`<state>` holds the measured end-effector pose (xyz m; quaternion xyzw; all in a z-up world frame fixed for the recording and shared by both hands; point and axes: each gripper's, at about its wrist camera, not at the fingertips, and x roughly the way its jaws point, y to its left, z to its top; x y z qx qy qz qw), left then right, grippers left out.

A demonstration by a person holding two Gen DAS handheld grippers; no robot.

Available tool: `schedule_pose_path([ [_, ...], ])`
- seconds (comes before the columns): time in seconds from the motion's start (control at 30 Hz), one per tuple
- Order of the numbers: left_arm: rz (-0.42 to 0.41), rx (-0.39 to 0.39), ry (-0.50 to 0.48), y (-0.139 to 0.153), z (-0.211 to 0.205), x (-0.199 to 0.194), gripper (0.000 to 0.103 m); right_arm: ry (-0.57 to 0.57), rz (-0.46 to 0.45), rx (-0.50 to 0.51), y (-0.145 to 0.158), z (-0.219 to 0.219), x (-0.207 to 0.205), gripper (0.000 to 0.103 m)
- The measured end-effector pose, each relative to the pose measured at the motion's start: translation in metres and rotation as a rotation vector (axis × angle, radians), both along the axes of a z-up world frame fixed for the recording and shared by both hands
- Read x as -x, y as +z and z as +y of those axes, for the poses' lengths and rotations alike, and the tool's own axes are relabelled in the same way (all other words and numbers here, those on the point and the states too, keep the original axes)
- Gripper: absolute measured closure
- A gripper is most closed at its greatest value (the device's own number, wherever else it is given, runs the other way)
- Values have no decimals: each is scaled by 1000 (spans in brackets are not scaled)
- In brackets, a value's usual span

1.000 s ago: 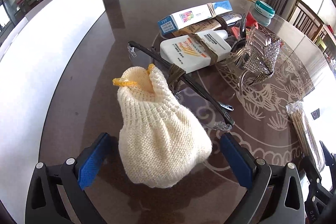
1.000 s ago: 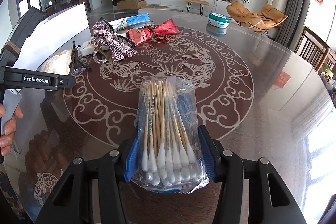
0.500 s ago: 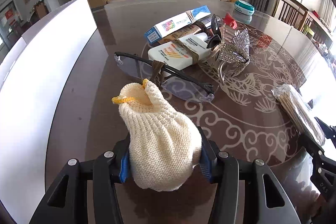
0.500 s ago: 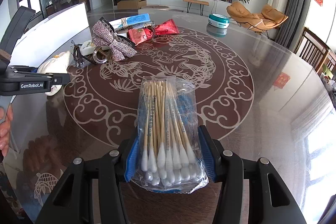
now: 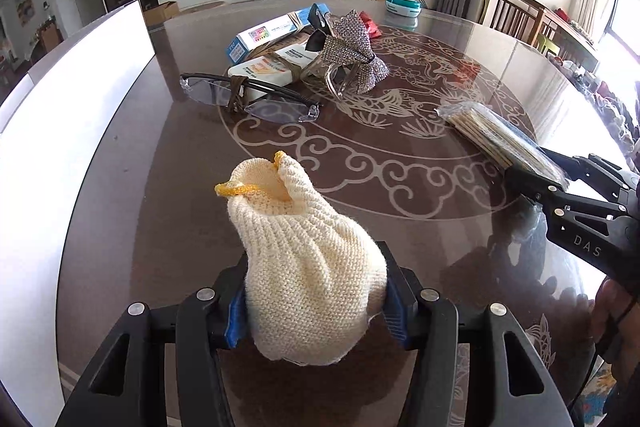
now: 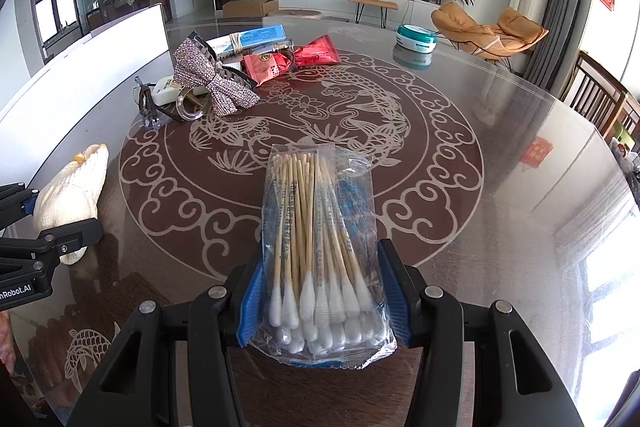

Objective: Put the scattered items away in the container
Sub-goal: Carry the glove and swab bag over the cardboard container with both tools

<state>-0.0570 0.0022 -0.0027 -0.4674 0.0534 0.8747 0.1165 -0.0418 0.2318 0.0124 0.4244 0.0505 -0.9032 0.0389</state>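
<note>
- Left gripper [image 5: 314,301]: both blue pads clamped on the lower bulge of the cream knitted pouch [image 5: 304,267]; its yellow-trimmed mouth points to 12 o'clock, well ahead of the fingers.
- Right gripper [image 6: 322,301]: pads squeezed onto the bud end of the cotton swab pack [image 6: 320,239]; most of the bag sticks out unsupported toward 12 o'clock.
- Risk, pouch: it is soft knit held only at its base. It could sag or slide out if the wrist tilts down, and whatever is inside may spill from the open mouth.
- Risk, swabs: the film is slick and the grip is narrow at one end. A fast swing could make the pack pivot or slip out of the pads.
- Risk, collision: in the left wrist view the right gripper sits at 3 o'clock, near. In the right wrist view the left gripper [image 6: 36,227] sits at 9 o'clock. If both carry toward one spot together they may clash.
- Further out on the glass table [image 5: 168,163]: glasses [image 5: 248,97] at 11 o'clock, then sparkly bow clip [image 5: 352,53] and boxes [image 5: 272,31] at 12 o'clock. A low sweep could knock them.
- Container: cannot identify one for sure. The white panel [image 5: 60,115] at 9–10 o'clock may belong to it, so a wrong guess means a missed drop.
</note>
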Motion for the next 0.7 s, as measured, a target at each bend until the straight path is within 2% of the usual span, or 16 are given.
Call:
schedule_pose_path([
  [0.07,5,9,-1,-3,1,2,42,-2,1,-5,0,-1,0,51],
  [0.1,8,23,1,-4,3,3,37,-2,1,-6,0,-1,0,51],
  [0.13,14,35,7,-5,3,4,27,-2,1,-7,0,-1,0,51],
  [0.2,15,36,26,-8,1,6,19,-2,1,-6,0,-1,0,51],
  [0.53,28,19,49,-12,-5,8,8,-1,-1,-10,-1,-2,1,51],
  [0.7,27,19,53,-14,-7,11,6,-1,-1,-12,-1,-2,1,51],
])
